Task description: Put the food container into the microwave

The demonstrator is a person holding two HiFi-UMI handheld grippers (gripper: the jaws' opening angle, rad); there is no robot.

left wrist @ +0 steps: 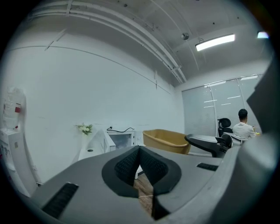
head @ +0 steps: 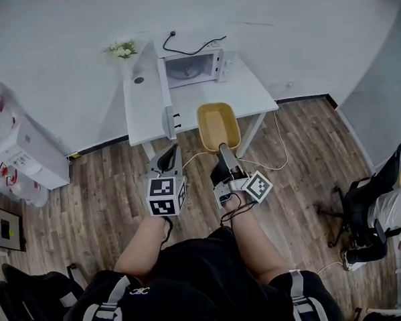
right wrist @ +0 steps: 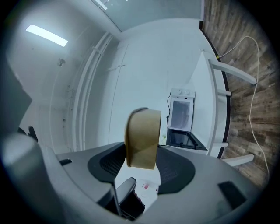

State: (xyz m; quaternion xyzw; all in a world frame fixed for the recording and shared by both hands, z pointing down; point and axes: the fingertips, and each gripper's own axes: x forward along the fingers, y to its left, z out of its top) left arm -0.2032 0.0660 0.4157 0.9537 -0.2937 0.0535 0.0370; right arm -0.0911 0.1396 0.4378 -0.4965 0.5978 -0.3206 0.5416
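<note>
The room is evenly bright under a long white ceiling strip lamp (left wrist: 215, 42), which glares as a bar in both gripper views. Around the white rectangular table (head: 250, 93), shadows on the brown wood-plank floor (head: 108, 195) are soft and faint. Both gripper views bulge strongly and fall to black at their round edges. In the right gripper view, the yellow-tan plastic tub (right wrist: 142, 138) looks slightly soft.
</note>
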